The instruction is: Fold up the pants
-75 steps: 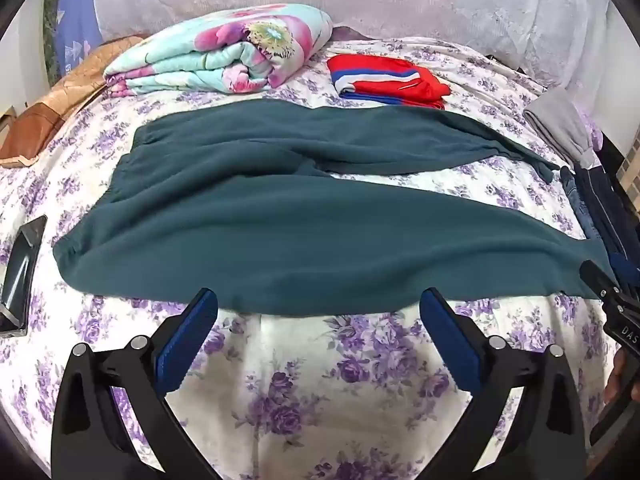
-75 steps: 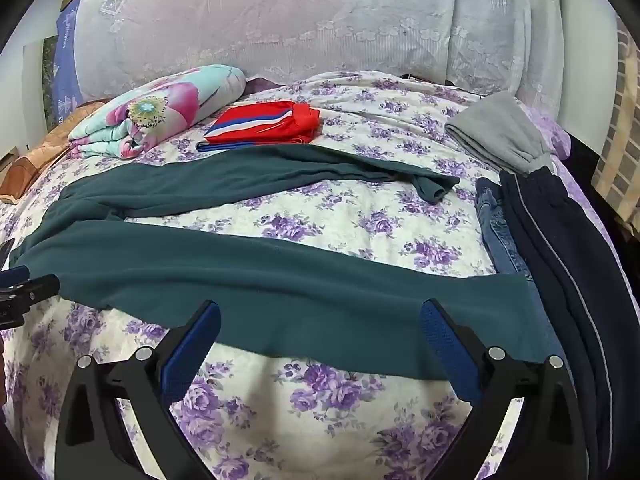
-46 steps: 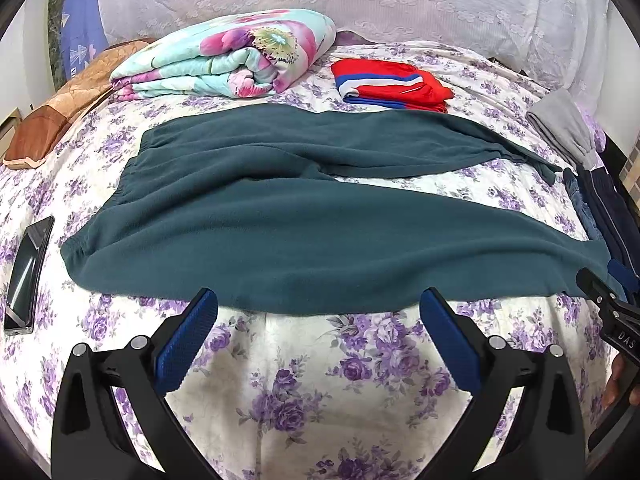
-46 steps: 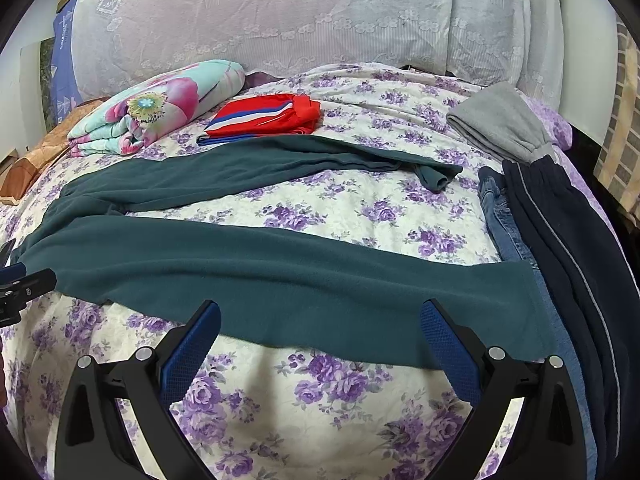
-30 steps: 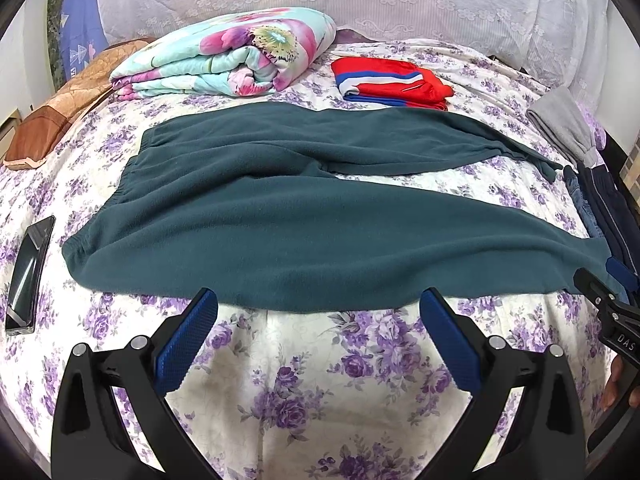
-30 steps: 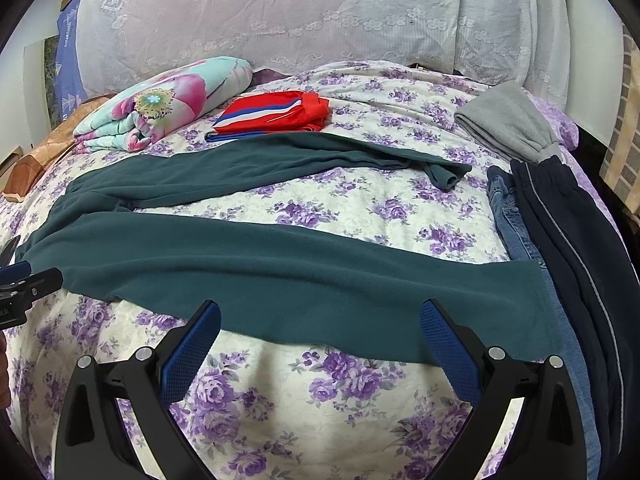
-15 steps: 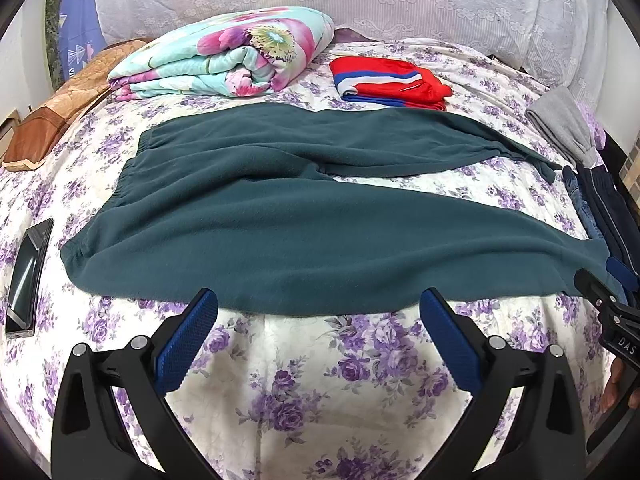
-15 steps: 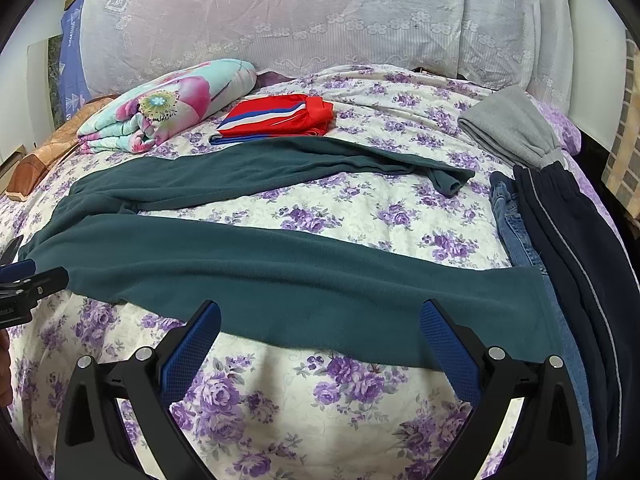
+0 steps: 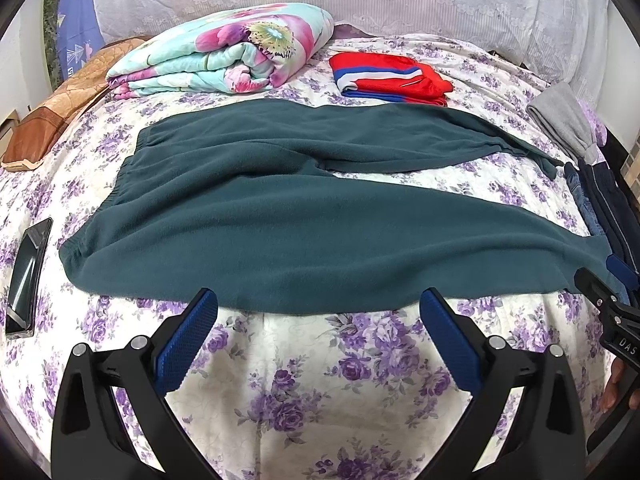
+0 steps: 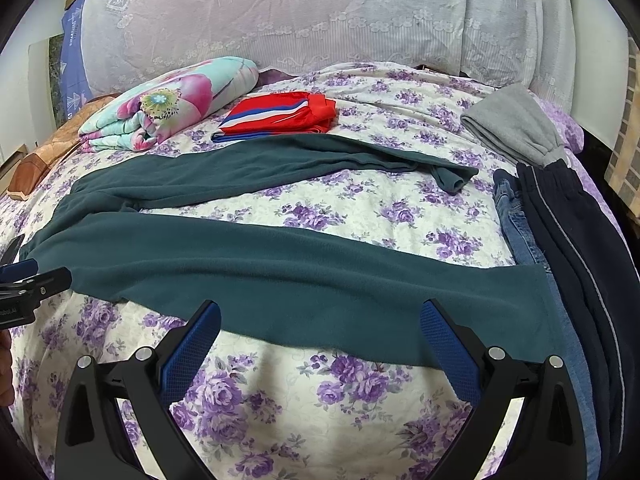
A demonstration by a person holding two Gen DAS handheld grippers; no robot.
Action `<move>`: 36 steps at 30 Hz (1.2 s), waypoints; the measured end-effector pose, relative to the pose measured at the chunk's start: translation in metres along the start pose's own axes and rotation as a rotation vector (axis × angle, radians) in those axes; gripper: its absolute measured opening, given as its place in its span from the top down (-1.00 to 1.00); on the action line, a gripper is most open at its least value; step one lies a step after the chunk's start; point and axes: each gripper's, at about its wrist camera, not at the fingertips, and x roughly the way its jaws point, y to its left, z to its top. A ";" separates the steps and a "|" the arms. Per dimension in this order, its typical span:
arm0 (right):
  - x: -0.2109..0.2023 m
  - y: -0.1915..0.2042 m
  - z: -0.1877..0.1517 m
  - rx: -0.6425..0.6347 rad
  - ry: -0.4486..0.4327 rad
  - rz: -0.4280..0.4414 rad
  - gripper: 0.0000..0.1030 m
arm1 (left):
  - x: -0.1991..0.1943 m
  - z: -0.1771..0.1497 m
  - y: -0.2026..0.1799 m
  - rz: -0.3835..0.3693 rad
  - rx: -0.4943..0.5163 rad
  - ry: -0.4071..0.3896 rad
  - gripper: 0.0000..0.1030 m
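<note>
The phone (image 9: 25, 276) on the left only shows edge-on, so its screen is unreadable. The jeans (image 10: 532, 240) are mostly buried under the dark track pants (image 10: 580, 240), whose far end runs off the frame edge. The brown pillow (image 9: 52, 120) gets clipped at the rim. The green pants (image 10: 280, 276) near cuff sits on top of the jeans, hiding part of them.

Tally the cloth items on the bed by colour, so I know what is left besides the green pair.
Teal green pants: 1
Red striped garment: 1
Grey garment: 1
Blue jeans: 1
Navy pants: 1
Floral quilt: 1
Total: 6
</note>
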 end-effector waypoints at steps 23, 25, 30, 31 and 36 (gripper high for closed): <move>0.004 -0.006 -0.004 0.016 0.010 0.005 -0.93 | 0.002 0.001 0.004 -0.002 -0.002 0.010 -0.91; 0.004 -0.006 -0.004 0.016 0.010 0.004 -0.93 | 0.002 0.001 0.004 -0.001 -0.003 0.012 -0.91; 0.004 -0.005 -0.005 0.013 0.012 0.007 -0.93 | 0.001 0.002 0.006 -0.003 -0.005 0.016 -0.91; 0.004 -0.005 -0.005 0.013 0.012 0.007 -0.93 | 0.001 0.002 0.006 -0.004 -0.006 0.016 -0.91; 0.003 -0.007 -0.005 0.014 0.009 -0.003 -0.93 | 0.001 0.002 0.006 -0.007 -0.004 0.016 -0.91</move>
